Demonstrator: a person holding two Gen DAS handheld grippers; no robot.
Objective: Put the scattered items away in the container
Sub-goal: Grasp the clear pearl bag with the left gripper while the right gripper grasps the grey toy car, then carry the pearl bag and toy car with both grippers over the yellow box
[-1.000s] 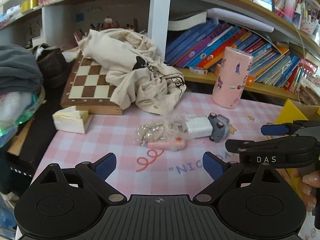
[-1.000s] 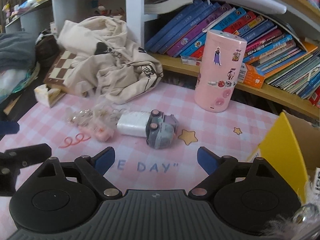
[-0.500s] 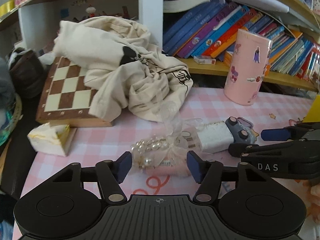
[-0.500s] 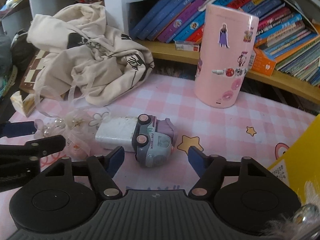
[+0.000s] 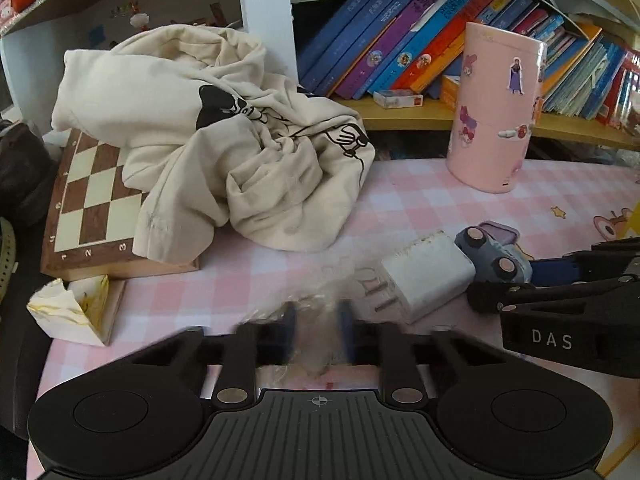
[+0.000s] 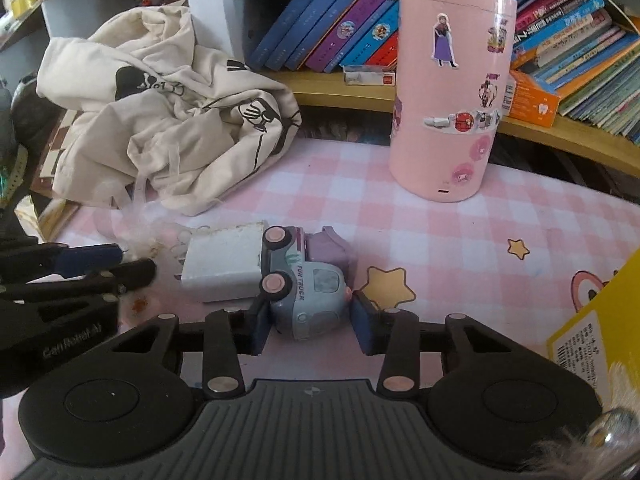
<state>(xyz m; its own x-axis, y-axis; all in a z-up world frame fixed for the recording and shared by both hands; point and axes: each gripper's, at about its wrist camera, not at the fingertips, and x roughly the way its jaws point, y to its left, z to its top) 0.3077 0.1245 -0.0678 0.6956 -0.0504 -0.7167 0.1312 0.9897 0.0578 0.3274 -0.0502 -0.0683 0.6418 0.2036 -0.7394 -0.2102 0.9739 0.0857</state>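
Note:
In the left wrist view my left gripper (image 5: 317,332) has its blurred blue pads close together around a sheer pouch of pearl beads (image 5: 312,312) on the pink checked mat. A white charger block (image 5: 424,276) and a blue-grey toy truck (image 5: 494,254) lie just right of it. In the right wrist view my right gripper (image 6: 310,328) straddles the toy truck (image 6: 308,292), which lies on its side; the left pad touches it, the right pad is near its nose. The charger (image 6: 222,262) lies against the truck. A corner of the yellow container (image 6: 596,336) shows at the right.
A crumpled cream shirt (image 5: 224,132) lies over a chessboard (image 5: 92,208) at the back left. A tall pink cylinder (image 6: 448,92) with stickers stands at the back. A small paper box (image 5: 76,308) sits at the mat's left edge. Book shelves run behind.
Both grippers moved forward and narrowed. The left closed in on the bead pouch. The right came down around the toy truck.

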